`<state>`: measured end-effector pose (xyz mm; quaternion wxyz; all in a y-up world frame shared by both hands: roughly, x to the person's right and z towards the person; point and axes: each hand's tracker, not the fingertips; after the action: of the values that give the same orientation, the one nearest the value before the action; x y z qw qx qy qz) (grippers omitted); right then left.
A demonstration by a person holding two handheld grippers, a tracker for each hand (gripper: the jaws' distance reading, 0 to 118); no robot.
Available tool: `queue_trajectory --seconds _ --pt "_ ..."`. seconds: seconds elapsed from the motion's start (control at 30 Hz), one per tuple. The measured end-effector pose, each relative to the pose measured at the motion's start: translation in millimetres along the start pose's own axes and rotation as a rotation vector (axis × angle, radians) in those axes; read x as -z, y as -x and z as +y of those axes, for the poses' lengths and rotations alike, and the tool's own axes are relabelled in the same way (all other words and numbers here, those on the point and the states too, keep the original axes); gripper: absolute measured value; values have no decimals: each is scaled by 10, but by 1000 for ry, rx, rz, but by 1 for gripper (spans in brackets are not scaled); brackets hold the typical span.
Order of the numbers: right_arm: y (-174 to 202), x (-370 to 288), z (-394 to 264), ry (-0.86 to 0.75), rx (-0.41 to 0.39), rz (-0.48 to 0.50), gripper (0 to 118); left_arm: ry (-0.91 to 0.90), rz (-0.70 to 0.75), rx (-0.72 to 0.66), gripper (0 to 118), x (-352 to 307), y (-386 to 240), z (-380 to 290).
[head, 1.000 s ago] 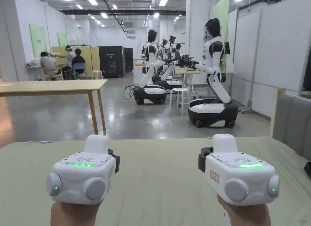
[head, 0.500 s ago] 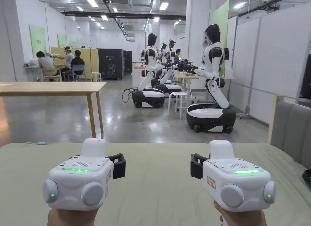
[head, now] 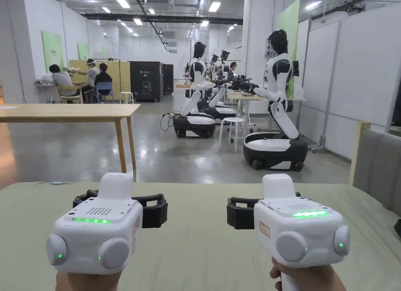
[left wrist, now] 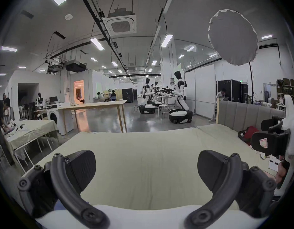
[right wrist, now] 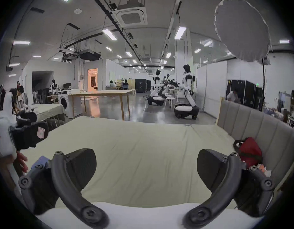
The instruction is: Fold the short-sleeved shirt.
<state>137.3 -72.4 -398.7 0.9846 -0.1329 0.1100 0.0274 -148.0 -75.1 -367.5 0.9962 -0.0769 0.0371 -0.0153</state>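
I hold both grippers level over the green bedsheet [head: 203, 233]. Left gripper [left wrist: 146, 169] and right gripper [right wrist: 146, 168]: jaws wide apart, nothing btwn them. Can't pick out a shirt ahead of the fingers; folding not begun, all steps left.

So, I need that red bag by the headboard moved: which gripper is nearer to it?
Right. The right gripper has the red bag just beyond its right-hand jaw. The left gripper sits farther off, with the right gripper between it and the bag.
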Motion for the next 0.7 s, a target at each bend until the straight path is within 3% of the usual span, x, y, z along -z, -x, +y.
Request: queue_trajectory --seconds 0.27,0.43,0.7 --pt "66 -192 211 -36 62 -81 118 -3 0 -12 118 -41 13 6" --pt "34 -230 244 -45 86 -76 118 -8 4 -23 118 -52 35 25" --pt "50 -229 168 -64 58 -79 118 -13 13 -21 118 -63 9 30"
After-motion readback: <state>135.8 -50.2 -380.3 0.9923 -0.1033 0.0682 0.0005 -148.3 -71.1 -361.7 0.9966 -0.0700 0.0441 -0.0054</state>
